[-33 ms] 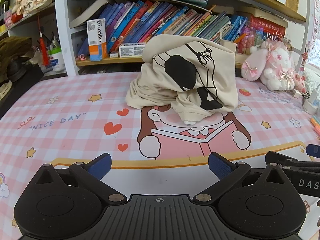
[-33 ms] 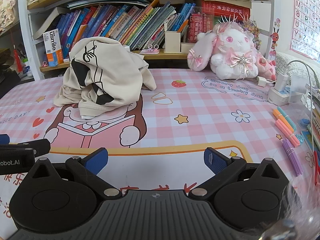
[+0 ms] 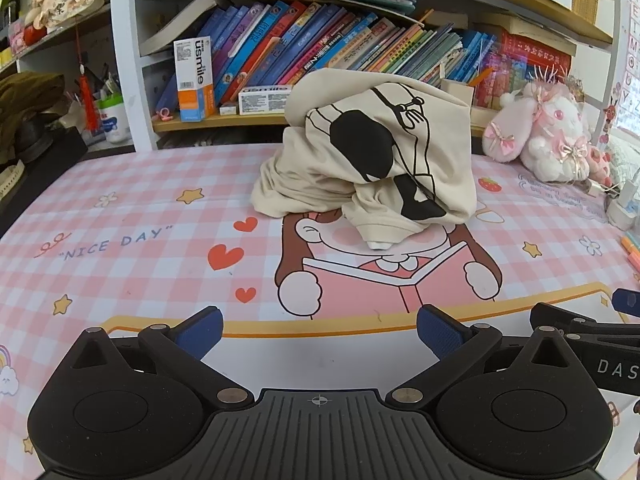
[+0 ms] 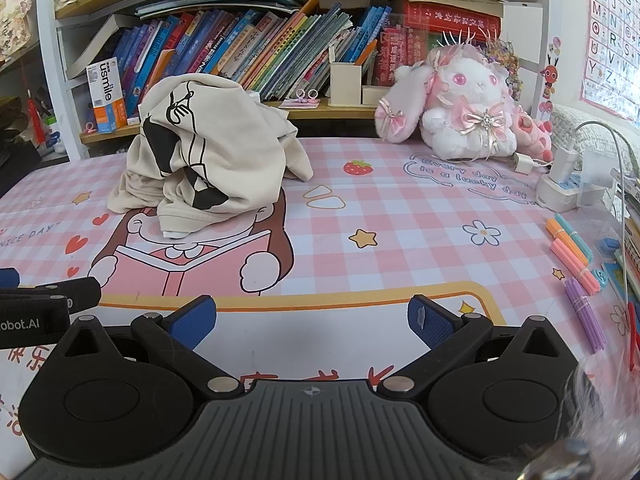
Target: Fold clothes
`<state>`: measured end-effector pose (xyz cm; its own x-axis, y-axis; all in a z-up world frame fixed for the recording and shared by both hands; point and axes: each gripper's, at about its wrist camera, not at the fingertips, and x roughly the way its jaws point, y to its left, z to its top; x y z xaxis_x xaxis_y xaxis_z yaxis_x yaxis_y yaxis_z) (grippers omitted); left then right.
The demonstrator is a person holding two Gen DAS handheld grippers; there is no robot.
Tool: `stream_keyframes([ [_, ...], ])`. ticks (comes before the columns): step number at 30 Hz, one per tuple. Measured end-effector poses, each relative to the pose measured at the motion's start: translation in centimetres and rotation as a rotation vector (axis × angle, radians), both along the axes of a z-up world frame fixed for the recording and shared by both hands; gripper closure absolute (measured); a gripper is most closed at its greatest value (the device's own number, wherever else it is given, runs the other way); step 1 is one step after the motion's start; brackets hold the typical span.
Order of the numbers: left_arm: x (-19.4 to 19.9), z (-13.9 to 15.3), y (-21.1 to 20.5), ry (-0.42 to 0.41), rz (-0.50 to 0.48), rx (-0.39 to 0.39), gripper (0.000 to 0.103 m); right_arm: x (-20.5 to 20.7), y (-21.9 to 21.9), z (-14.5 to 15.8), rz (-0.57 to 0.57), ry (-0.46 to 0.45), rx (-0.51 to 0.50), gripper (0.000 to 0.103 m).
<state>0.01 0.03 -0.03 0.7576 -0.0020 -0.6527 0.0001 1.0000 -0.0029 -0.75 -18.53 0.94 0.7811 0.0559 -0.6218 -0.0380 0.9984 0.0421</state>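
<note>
A cream garment with a black print point(image 3: 372, 160) lies crumpled in a heap on the pink checked table cover point(image 3: 120, 216), well ahead of both grippers; it also shows in the right wrist view point(image 4: 212, 160). My left gripper point(image 3: 319, 330) is open and empty, low over the near edge of the table. My right gripper point(image 4: 312, 320) is open and empty too, beside it on the right. The right gripper's fingers point(image 3: 580, 324) show at the right edge of the left wrist view. The left gripper's fingers point(image 4: 52, 292) show at the left edge of the right wrist view.
A bookshelf point(image 3: 320, 44) stands behind the table. A pink and white plush rabbit point(image 4: 464, 112) sits at the back right. A white charger and power strip point(image 4: 568, 184) and bundles of coloured sticks point(image 4: 576, 264) lie along the right side.
</note>
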Motion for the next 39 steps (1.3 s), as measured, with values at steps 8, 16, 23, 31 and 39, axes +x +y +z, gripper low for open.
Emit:
stream_keyframes([
  [8,-0.02,-0.04,0.17,0.004,0.002,-0.004,0.0,-0.03,-0.06,0.01,-0.004,-0.001,-0.006,0.0],
  [16,-0.21,0.06,0.09,0.004,0.009,0.002,0.0,-0.19,0.13,-0.11,-0.003,0.001,0.001,0.0],
  [23,-0.24,-0.01,0.15,0.008,0.013,0.0,0.0,-0.19,0.2,-0.18,-0.003,0.006,0.003,0.0],
  [31,-0.09,-0.02,0.24,0.014,0.019,0.001,0.0,-0.15,0.14,-0.26,-0.002,0.008,0.004,0.0],
  [39,-0.05,-0.04,0.26,0.018,0.016,-0.002,0.0,-0.15,0.1,-0.33,-0.005,0.011,0.005,0.0],
])
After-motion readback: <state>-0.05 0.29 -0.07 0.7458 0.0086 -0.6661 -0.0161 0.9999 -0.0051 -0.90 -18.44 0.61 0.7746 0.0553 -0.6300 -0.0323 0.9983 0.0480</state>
